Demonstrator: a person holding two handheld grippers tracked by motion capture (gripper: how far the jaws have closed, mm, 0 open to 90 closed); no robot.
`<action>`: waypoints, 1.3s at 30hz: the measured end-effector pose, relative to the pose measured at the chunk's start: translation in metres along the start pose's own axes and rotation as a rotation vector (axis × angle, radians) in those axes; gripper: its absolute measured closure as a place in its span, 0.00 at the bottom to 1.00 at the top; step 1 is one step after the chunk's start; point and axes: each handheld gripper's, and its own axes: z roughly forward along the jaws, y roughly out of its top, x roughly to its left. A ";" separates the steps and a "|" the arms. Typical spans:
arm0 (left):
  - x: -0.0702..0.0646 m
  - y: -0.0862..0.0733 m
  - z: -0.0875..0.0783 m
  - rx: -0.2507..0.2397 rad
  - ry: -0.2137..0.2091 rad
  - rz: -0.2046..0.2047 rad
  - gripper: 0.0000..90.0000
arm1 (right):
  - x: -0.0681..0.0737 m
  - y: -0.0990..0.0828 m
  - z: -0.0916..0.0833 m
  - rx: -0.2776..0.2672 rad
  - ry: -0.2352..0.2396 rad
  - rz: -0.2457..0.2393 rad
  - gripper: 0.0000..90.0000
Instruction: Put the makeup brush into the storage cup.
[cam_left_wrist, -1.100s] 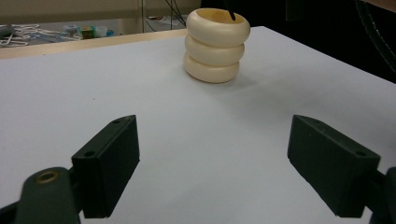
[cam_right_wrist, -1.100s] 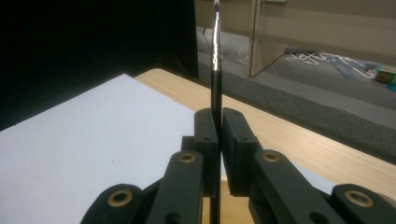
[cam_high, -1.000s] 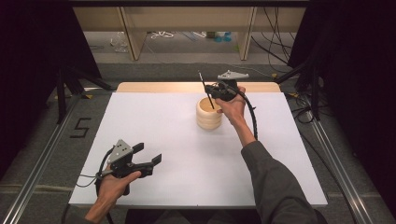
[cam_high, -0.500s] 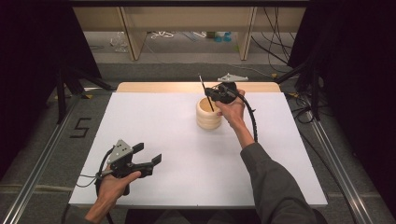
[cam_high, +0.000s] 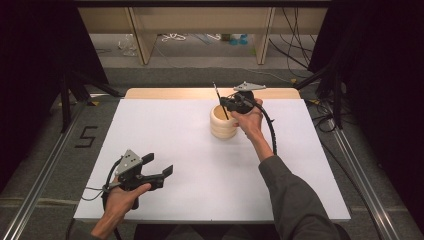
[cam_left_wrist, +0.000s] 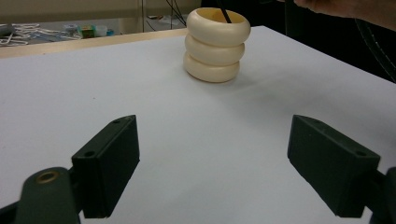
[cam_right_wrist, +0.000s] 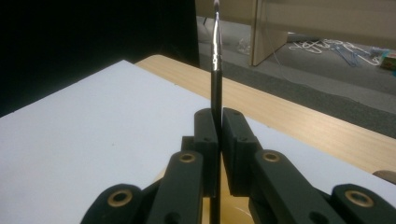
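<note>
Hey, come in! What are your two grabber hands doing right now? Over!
Right gripper shut on thin black brush, lower end inside cream ringed pot. Left gripper open, holding nothing, low over white table. Nothing in the way.

wood table (cam_high: 200, 93) w/ a white sheet (cam_high: 200, 150) over most of it; cream ringed holder (cam_high: 223, 122) sits toward the back

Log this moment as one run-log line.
right gripper: shut on pen above holder | left gripper: open, idle

Even overhead light brightens the white table (cam_high: 175, 130); surroundings fall dark. Near jaws blur in both gripper views.
</note>
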 end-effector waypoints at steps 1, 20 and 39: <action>0.000 0.000 0.000 0.000 -0.002 0.000 0.18 | 0.000 -0.001 0.000 0.002 0.004 0.005 0.95; 0.001 0.000 0.000 -0.003 -0.004 0.010 0.18 | 0.003 0.005 -0.013 0.006 -0.053 -0.017 0.66; 0.001 0.000 -0.001 0.001 0.003 0.015 0.18 | 0.028 0.011 -0.038 0.024 -0.062 -0.039 0.32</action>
